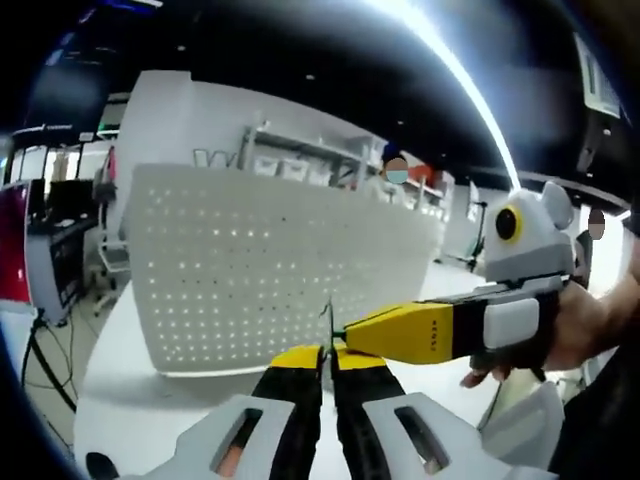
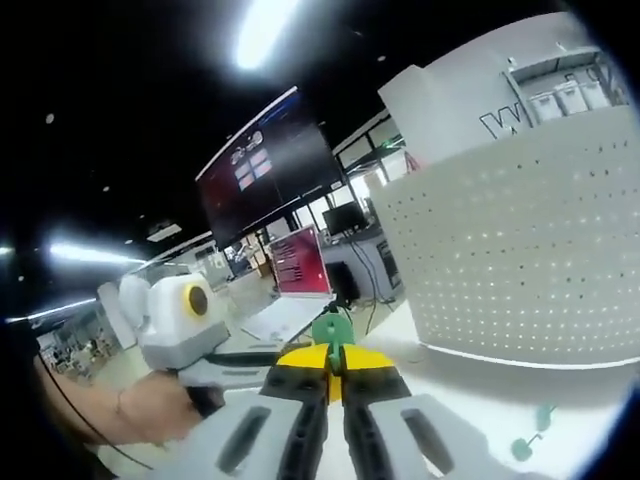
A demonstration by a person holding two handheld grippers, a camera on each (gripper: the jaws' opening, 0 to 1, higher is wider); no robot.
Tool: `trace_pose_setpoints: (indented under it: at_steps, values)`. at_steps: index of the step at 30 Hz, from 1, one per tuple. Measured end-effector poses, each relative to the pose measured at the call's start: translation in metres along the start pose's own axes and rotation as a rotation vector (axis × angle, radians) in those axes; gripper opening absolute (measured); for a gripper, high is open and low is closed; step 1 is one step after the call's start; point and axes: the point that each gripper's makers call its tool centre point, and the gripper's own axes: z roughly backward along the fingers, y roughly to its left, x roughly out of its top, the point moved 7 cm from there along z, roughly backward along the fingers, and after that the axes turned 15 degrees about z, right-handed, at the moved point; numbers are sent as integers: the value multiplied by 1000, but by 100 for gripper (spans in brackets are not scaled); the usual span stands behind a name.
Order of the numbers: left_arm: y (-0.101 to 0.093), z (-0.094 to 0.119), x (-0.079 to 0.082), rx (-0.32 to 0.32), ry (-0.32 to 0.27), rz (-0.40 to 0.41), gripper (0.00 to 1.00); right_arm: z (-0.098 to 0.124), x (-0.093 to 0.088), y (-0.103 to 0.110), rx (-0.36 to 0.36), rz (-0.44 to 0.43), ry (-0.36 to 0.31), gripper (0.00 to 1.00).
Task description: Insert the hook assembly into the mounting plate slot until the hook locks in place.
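A white table point(image 1: 110, 400) carries the scene. At 10 o'clock in the right gripper view hangs a dark wall screen point(image 2: 265, 170), with a red-lit monitor point(image 2: 298, 262) below it. Shelving with bins point(image 1: 300, 160) stands at 12 o'clock in the left gripper view.
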Motion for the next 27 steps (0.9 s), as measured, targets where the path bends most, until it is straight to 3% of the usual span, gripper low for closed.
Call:
trace_pose_setpoints:
  at_steps: [2,9,13,19,27]
  values:
    - [0,0,-1,3,10,-19,6,0,1,0,-1,5,-8,0]
    - [5,2,-5,1,27,-13,28,-1,5,0,-7,66,-2,0]
    - [6,5,-7,-3,21,-13,49,-1,4,-3,-16,84,1,0]
    - [5,9,-7,-26,0,-13,71,-3,4,-10,-51,145,3,0]
    - [2,12,-4,-50,-11,-17,91,-5,7,-17,-103,190,-22,0]
